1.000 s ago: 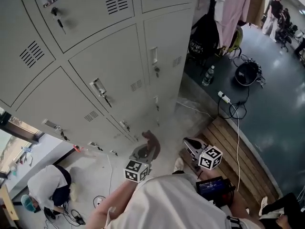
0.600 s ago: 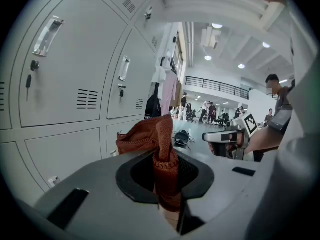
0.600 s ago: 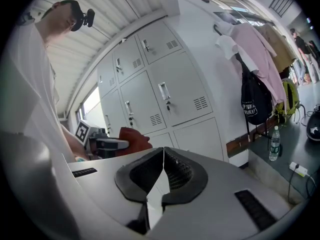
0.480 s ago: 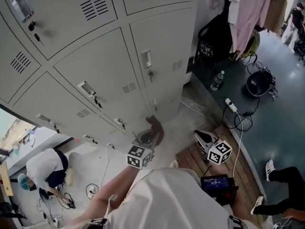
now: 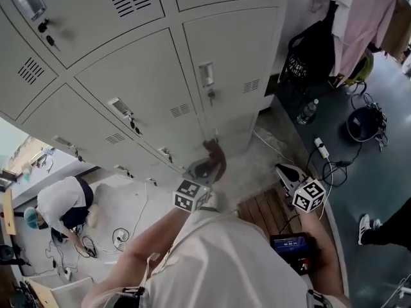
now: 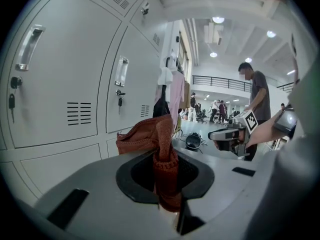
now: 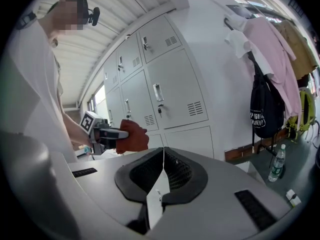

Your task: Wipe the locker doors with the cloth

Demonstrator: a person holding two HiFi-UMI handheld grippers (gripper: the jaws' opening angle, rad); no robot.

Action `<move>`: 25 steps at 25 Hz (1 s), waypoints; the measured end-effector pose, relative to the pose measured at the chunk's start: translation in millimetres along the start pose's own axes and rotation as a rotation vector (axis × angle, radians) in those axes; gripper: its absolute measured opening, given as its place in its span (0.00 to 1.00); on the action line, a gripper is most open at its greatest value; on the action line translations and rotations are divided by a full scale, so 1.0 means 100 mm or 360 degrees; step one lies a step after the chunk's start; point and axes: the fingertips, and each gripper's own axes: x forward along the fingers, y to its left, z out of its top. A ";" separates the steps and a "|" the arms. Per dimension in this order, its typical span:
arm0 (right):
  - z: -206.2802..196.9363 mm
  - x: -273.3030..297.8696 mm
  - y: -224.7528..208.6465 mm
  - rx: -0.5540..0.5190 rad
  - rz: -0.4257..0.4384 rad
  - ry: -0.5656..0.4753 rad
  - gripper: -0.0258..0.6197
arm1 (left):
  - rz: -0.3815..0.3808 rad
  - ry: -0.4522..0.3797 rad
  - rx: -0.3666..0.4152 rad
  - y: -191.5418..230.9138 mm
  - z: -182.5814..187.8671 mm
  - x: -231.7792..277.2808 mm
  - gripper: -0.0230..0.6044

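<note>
Left gripper: I hold it low in front of me, clenched on the cloth; in the left gripper view the jaws pinch a rolled strip of it between them.
Cloth position: the rust-red knitted cloth sits in my left gripper's grip and sticks out beyond its tips, in front of the bottom row of the locker doors.
Cloth contact with doors: near the lowest door; I cannot tell whether it touches.
Cloth long axis: it runs along the jaws, from the pinch point outward towards the lockers.
Cloth free end: it folds over and bunches to the left, towards the door faces. From the right gripper view it reads as a rounded lump ahead of the left gripper.
Locker doors: grey, shut, each with a handle, a keyed lock and a vent grille.
Right gripper: I hold it to the right of the left one, well apart from the cloth, over wooden slats. Its jaws are closed flat together with nothing between them.
Right of lockers: a black backpack and a pink garment hang on the wall, with a water bottle on the floor below.
</note>
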 end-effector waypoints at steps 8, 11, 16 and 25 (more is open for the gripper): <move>0.48 0.15 -0.29 -0.0034 0.0002 -0.0063 0.07 | 0.0000 -0.0020 -0.0029 0.24 0.13 0.32 0.10; 0.62 0.20 -0.36 -0.0063 0.0001 -0.0064 0.07 | 0.0033 -0.0038 -0.0054 0.39 0.21 0.49 0.10; 0.78 0.30 -0.44 -0.0116 -0.0013 -0.0058 0.07 | 0.0328 -0.0059 -0.0154 0.89 0.28 0.75 0.10; 0.88 0.19 -0.65 -0.0130 -0.0130 -0.0032 0.07 | 0.0542 -0.0116 -0.0217 1.45 0.48 1.22 0.10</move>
